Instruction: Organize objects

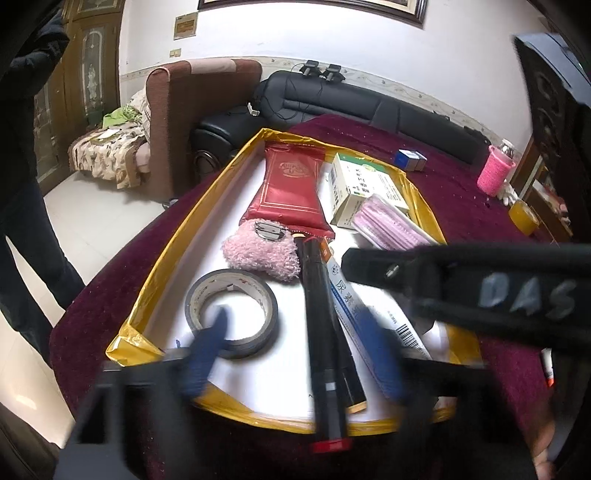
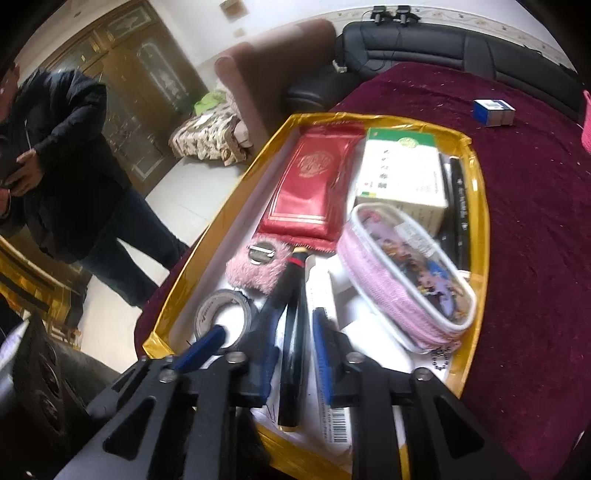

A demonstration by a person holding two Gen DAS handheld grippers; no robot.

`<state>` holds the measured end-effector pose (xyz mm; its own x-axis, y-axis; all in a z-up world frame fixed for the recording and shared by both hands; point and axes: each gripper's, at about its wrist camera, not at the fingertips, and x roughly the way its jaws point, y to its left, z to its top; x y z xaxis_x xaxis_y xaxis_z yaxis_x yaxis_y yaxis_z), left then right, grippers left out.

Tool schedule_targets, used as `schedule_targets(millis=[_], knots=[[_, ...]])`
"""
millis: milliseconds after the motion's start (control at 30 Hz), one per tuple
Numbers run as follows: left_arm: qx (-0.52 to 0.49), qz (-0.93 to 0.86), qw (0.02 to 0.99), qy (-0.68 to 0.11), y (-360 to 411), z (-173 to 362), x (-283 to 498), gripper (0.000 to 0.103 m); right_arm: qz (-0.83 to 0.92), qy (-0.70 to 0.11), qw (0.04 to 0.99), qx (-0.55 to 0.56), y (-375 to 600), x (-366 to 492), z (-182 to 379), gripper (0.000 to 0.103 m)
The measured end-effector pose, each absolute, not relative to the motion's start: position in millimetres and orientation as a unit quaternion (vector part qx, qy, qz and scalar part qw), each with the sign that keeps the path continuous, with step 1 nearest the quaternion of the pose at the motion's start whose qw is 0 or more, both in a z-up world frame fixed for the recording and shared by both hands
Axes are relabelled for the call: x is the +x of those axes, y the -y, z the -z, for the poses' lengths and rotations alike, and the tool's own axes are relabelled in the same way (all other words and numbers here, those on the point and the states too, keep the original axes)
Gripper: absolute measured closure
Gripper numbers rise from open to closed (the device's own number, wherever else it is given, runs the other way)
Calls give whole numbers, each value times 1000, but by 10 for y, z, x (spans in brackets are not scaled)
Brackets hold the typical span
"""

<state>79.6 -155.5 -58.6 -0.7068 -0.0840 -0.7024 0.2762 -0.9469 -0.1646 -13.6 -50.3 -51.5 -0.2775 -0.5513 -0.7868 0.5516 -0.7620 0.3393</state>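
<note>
The left gripper [image 1: 295, 343] has its blue fingers wide apart over the near edge of the gold-rimmed white tray [image 1: 177, 229], with black marker pens [image 1: 321, 332] lying loose between them. The right gripper [image 2: 295, 354] is open a little around a black pen [image 2: 291, 354], not pinching it. A grey tape roll [image 1: 231, 314] sits in the near left corner. Farther in lie a fluffy pink pouch [image 1: 258, 254], a red packet [image 1: 291, 184] and a white-green box [image 1: 362, 184]. The dark red table cloth [image 1: 461, 192] is mostly bare beyond the tray's right edge.

a white wall [image 1: 424, 62] rises behind a black leather sofa [image 1: 332, 103] and a brown upholstered armchair [image 1: 192, 99]; pale floor tiles [image 1: 92, 199] reach a carved wooden cabinet [image 2: 140, 92]; dark-framed picture [image 1: 314, 7] above.
</note>
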Motion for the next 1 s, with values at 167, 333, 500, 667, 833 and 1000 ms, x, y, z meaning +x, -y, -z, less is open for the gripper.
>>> schedule_targets(millis=[167,333,500,667,833,1000], knots=[[345,920,115,-144,1602,466,892,9,829,16,324,456,225,-59,293,46],[288,934,178,-116,1579,154,1087,5,865,11,289,409,-77,80,87,31],[204,958,182,-91,1464,-232,1387,0,893,-2,253,372,-338,234,-6,22],[189,965,155,-99,1382,-359,1488,0,912,-18,230,338,-514,440,-64,14],[211,960,141,-120,1371,-395,1491,0,936,-67,204,279,-554,726,-170,5],[206,958,168,-105,1293,-430,1566,0,947,-116,190,231,-553,938,-222,0]])
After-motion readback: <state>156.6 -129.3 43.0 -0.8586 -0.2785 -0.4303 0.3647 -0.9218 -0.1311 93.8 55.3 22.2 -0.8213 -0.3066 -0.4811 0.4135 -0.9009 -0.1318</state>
